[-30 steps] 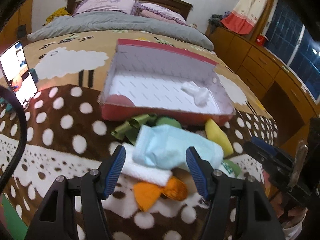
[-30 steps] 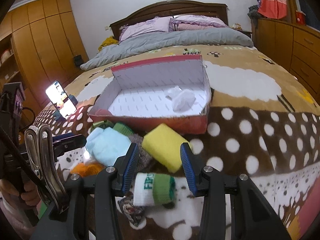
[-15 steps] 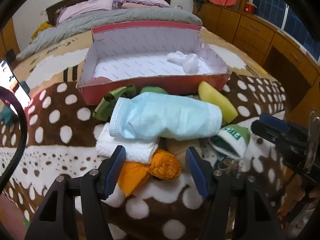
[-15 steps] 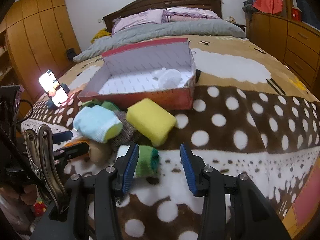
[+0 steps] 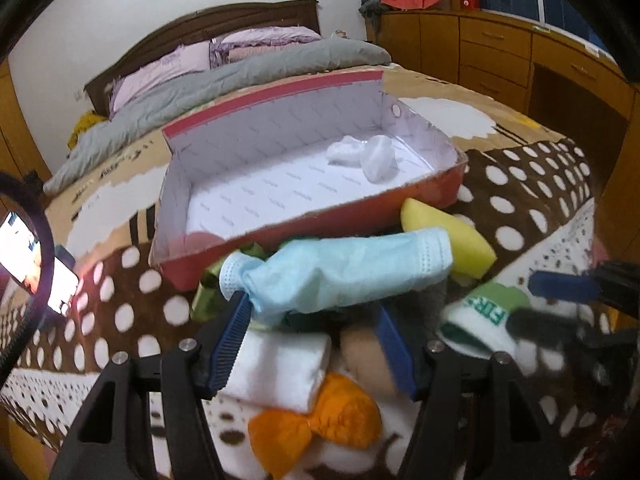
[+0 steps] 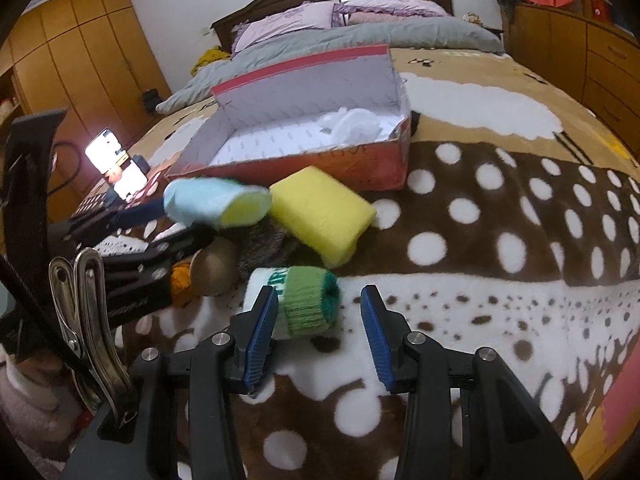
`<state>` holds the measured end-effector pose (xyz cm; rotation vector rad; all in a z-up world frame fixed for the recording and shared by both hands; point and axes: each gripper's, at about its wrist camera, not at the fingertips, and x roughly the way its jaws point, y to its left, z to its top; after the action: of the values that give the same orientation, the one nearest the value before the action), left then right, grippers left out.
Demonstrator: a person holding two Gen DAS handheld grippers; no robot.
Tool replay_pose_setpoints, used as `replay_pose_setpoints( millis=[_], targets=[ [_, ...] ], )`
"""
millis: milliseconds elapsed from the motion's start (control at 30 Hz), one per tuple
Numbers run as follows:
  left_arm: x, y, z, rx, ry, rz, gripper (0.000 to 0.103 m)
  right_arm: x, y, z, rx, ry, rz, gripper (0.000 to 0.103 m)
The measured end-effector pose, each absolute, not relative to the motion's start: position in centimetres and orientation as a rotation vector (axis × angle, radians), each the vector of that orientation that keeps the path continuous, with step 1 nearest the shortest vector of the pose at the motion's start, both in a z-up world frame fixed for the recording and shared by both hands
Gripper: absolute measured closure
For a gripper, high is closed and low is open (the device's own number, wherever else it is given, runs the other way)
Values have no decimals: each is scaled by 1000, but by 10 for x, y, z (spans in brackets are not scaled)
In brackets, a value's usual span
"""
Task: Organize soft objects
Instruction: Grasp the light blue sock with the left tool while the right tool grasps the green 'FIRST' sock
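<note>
A pile of soft things lies on the spotted blanket in front of a red box (image 5: 304, 216) (image 6: 360, 164) that holds a white wad (image 5: 368, 154). My left gripper (image 5: 312, 320) is open, its fingers either side of a light blue face mask (image 5: 340, 272) that rests on a white towel (image 5: 280, 368). An orange pompom (image 5: 316, 420), a yellow sponge (image 5: 448, 236) (image 6: 320, 212) and a green-and-white sock (image 5: 484, 312) lie around it. My right gripper (image 6: 318, 320) is open around that sock (image 6: 304, 300).
A lit phone (image 6: 116, 164) (image 5: 36, 264) stands on the bed at the left. Pillows and a grey duvet (image 6: 360, 36) lie at the head of the bed. Wooden drawers (image 5: 520, 52) line the right wall, wardrobes (image 6: 80, 60) the left.
My left gripper has moved forward and tilted, so its fingers now flank the blue mask. My right gripper has closed in on the green-and-white sock. Both stay open.
</note>
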<state>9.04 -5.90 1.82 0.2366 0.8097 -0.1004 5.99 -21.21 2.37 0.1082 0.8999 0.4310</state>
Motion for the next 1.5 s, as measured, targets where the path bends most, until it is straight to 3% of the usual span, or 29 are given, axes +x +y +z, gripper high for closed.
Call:
replay_pose_setpoints(
  millis=[133, 267, 433, 533, 633, 933, 1033, 1267, 1500],
  targets=[
    [98, -58, 15, 222, 810, -105, 37, 59, -207, 20, 98, 908, 449, 48],
    [97, -53, 18, 185, 790, -123, 38, 61, -204, 15, 106, 921, 465, 48],
    [93, -49, 24, 157, 759, -141, 70, 66, -205, 12, 136, 934, 478, 48],
    [93, -45, 25, 134, 755, -145, 84, 67, -206, 9, 148, 943, 482, 48],
    [92, -39, 28, 102, 755, -151, 91, 68, -206, 6, 160, 953, 487, 48],
    [80, -37, 33, 72, 751, -184, 95, 67, -204, 2, 175, 953, 491, 48],
    [74, -37, 36, 61, 743, -190, 96, 64, -205, 1, 196, 943, 519, 61],
    [63, -32, 49, 45, 707, -180, 98, 55, -201, 6, 182, 899, 526, 76],
    [56, -30, 58, 57, 685, -190, 98, 42, -199, 21, 140, 839, 529, 78]
  ],
)
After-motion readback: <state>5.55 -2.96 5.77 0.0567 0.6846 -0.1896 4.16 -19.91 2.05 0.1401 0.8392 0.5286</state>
